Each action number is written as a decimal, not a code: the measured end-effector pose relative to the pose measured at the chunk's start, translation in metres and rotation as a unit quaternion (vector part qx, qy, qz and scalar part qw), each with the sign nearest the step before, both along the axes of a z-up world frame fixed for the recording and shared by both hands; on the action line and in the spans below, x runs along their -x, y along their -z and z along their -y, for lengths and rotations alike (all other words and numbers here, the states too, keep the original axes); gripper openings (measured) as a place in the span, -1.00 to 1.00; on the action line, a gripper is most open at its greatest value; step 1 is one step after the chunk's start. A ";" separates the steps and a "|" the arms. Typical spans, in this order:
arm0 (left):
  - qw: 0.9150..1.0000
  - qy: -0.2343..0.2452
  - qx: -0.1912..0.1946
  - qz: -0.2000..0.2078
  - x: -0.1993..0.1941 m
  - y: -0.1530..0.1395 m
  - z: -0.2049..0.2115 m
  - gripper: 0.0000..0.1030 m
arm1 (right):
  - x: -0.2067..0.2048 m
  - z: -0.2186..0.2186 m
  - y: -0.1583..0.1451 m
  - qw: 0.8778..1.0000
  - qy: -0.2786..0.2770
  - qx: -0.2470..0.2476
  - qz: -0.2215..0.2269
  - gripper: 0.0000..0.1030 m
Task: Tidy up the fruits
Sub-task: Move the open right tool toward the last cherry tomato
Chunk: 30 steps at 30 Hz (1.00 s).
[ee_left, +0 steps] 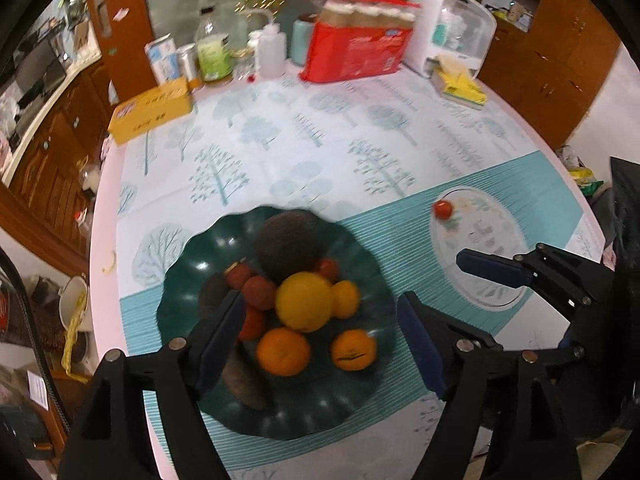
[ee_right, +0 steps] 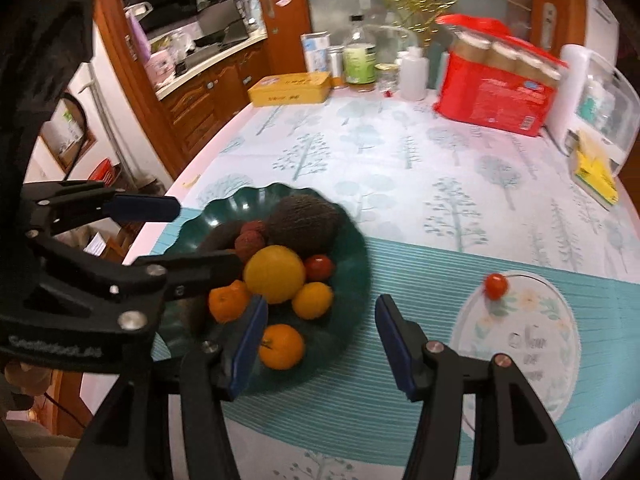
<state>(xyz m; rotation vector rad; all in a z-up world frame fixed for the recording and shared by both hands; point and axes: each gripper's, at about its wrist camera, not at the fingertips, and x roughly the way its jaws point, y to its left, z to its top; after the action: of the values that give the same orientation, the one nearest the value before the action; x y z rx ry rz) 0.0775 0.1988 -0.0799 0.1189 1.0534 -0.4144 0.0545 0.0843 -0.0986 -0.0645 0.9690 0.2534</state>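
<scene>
A dark green scalloped bowl (ee_left: 192, 264) (ee_right: 224, 208) holds a brown coconut (ee_left: 286, 244) (ee_right: 304, 222), a big yellow citrus (ee_left: 304, 300) (ee_right: 274, 274), several tangerines, red lychees and a tomato. My left gripper (ee_left: 320, 336) (ee_right: 208, 236) hangs open over the bowl, its pads touching no fruit. To its right my right gripper (ee_right: 320, 336) stands open and empty above the bowl's right rim and the teal mat; one of its fingers (ee_left: 492, 270) shows in the left wrist view. A small red tomato (ee_left: 443, 209) (ee_right: 496, 286) sits on the far rim of a clear flowered plate (ee_left: 496, 228) (ee_right: 520, 344).
Along the table's back stand a yellow box (ee_left: 152, 110) (ee_right: 290, 88), bottles, a red package (ee_left: 356, 48) (ee_right: 492, 96), a white appliance (ee_left: 452, 28) and a yellow pack (ee_left: 460, 84). The table's left edge (ee_left: 108, 240) runs close to the bowl. Wooden cabinets stand beyond.
</scene>
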 end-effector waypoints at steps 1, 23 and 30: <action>1.000 0.003 0.003 0.004 0.001 -0.005 0.007 0.52 | 0.000 0.007 -0.003 1.000 0.008 -0.003 -0.001 0.10; 0.999 -0.038 0.002 0.019 -0.065 0.000 0.138 0.72 | -0.062 0.168 -0.032 0.997 0.052 0.050 0.034 0.09; 0.996 -0.079 -0.021 -0.046 -0.076 0.059 0.147 0.72 | -0.078 0.173 0.022 0.999 -0.005 0.039 -0.016 0.09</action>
<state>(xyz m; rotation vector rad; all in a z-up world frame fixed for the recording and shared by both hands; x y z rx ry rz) 0.1539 0.0519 -0.1388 0.0544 1.1546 -0.2568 0.1324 -0.0891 -0.1209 -0.1372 1.0107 0.2261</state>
